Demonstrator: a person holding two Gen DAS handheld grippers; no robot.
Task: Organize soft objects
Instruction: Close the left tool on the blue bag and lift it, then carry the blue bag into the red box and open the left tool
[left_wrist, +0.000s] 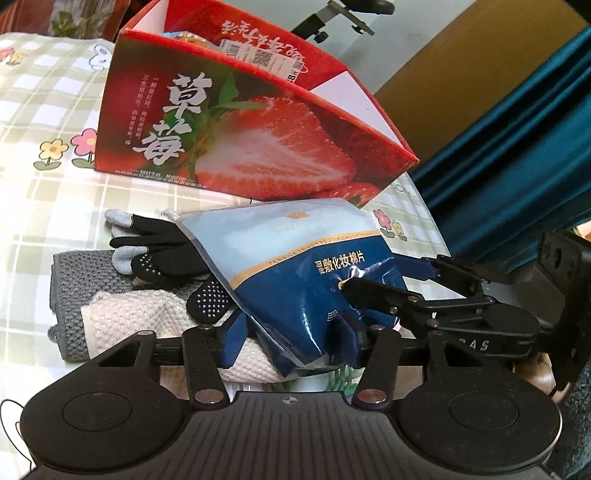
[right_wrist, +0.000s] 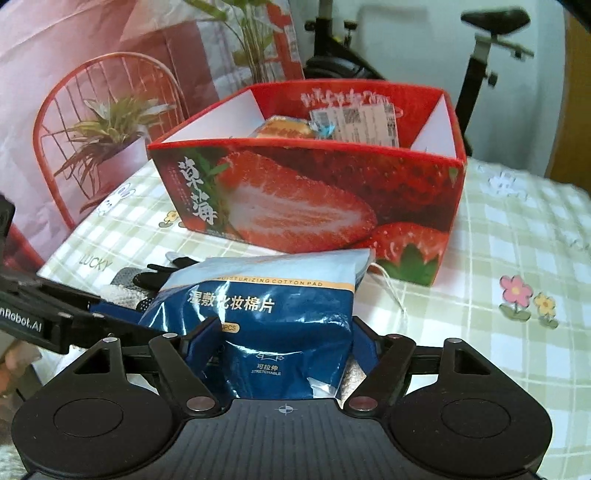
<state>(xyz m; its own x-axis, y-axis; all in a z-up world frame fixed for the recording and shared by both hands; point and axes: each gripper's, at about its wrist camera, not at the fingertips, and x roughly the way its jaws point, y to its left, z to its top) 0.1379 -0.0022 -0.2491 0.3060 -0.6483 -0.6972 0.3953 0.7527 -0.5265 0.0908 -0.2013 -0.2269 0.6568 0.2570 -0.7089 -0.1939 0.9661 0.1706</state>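
Nearest, the right gripper has its blue fingers closed in on the lower part of a blue cotton pad pouch, squeezing the glossy film so it creases and bulges between them. The left gripper sits wider apart around the pouch's bottom corner; whether it pinches the pouch cannot be told. The pouch looks light, soft and slippery, likely to sag and slide, so a hold low on the filled body seems safer than the thin sealed edge.

Just beside and partly under the pouch lie black dotted gloves on folded grey and cream cloths, all limp.

Beyond them on the checked tablecloth stands an open red strawberry box, already holding a packet.
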